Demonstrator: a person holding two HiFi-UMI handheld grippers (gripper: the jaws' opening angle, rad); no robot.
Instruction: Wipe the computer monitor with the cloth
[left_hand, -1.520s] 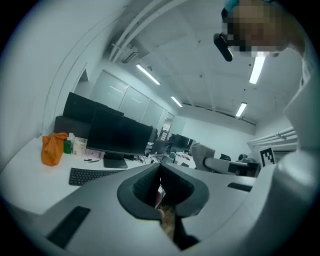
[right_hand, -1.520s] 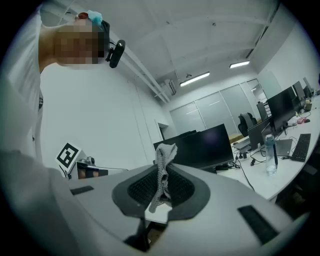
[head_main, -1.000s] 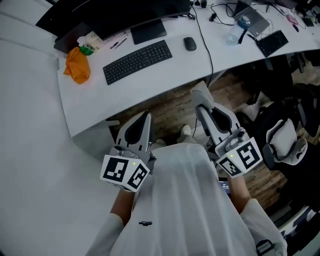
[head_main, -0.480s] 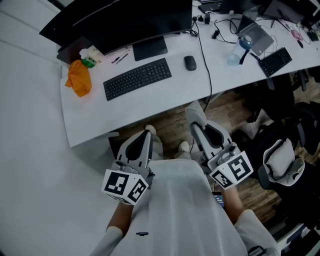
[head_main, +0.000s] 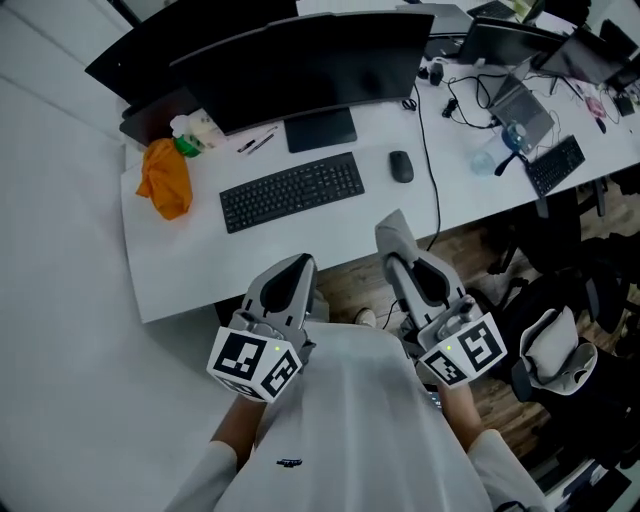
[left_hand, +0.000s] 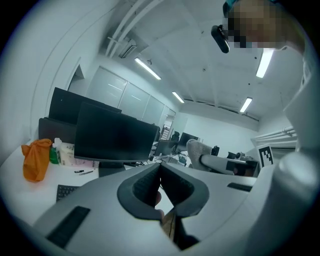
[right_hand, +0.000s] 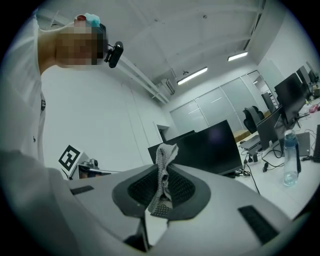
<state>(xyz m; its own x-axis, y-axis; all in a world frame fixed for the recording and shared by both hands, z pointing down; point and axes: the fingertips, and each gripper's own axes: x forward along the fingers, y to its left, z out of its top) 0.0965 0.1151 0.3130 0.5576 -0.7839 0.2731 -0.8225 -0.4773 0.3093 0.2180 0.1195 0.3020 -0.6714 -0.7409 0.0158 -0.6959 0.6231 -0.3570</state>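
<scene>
left gripper: jaws together | right gripper: jaws pinching cloth | both near torso, pointing forward

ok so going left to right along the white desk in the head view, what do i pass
orange bundle → black keyboard → mouse → small black keyboard

We are in an open-plan office. A long white desk carries a wide dark monitor, a black keyboard and a mouse, with a second keyboard and tangled cables further along. From the right gripper view we see strip lights on a white ceiling, glass partition walls and a swivel chair.
</scene>
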